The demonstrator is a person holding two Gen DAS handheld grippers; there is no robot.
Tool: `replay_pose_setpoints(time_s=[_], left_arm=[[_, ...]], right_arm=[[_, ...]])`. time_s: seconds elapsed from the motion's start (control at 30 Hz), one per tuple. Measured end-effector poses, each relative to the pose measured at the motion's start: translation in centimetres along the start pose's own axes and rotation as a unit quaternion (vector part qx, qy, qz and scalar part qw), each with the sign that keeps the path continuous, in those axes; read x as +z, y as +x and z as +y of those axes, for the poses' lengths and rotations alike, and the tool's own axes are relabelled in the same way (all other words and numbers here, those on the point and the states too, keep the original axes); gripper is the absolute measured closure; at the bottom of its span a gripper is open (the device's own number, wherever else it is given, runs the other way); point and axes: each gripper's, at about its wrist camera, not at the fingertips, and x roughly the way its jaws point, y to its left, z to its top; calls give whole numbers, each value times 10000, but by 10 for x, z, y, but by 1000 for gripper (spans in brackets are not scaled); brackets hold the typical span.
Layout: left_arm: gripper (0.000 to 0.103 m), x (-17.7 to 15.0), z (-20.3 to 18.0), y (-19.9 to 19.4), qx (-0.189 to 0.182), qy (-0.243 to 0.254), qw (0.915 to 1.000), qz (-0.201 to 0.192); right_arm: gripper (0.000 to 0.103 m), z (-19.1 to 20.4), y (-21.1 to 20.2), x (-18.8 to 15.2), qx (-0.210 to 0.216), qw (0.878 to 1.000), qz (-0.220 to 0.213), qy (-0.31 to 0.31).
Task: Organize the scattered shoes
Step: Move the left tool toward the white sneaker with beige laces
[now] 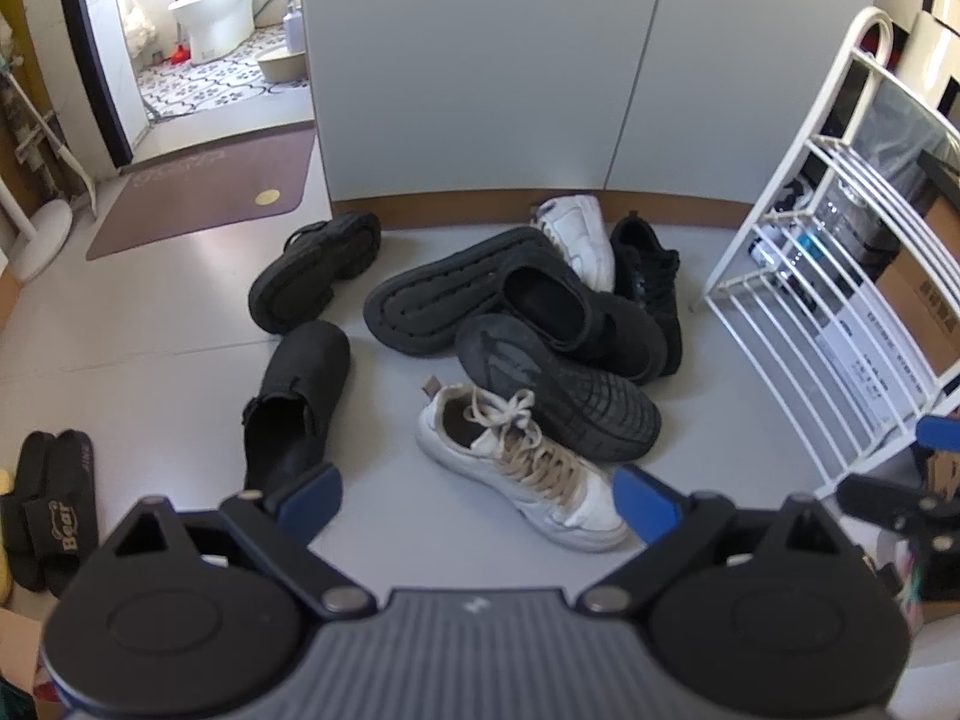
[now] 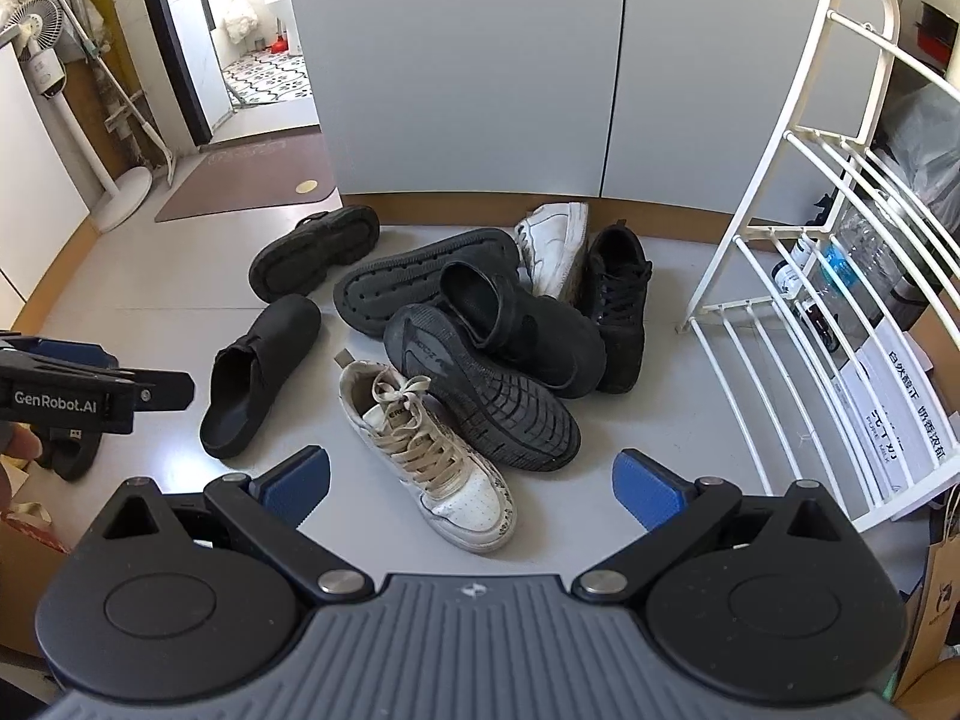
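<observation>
Right wrist view: my right tongs [image 2: 471, 483] and left tongs [image 1: 477, 498] both hang released, grasping nothing, the laced white sneaker [image 2: 429, 444] just ahead between their fingers, nearest of the shoe pile [image 2: 480, 324], likely first pick.

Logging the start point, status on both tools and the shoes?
Left tool open, empty. Right tool open, empty. Shoe pile untouched on floor, white rack empty. Laced white sneaker nearest, nothing blocking.
</observation>
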Motion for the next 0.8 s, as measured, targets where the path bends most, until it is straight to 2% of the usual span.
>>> replay_pose_setpoints(time_s=[0.37,0.47,0.7,0.8], left_arm=[[14,2,1,8,-323,105,9994,45],[17,1,0,11,-435,65,9990,67],[30,0,-7,22,-580,303,9978,73],[32,-1,-10,27,-657,403,9969,130]], right_arm=[[0,-6,2,0,51,9998,-43,196],[0,-11,4,-1,44,9997,-19,256],[0,-12,6,-2,26,9997,-12,246],[0,-11,9,-2,17,9998,-12,179]])
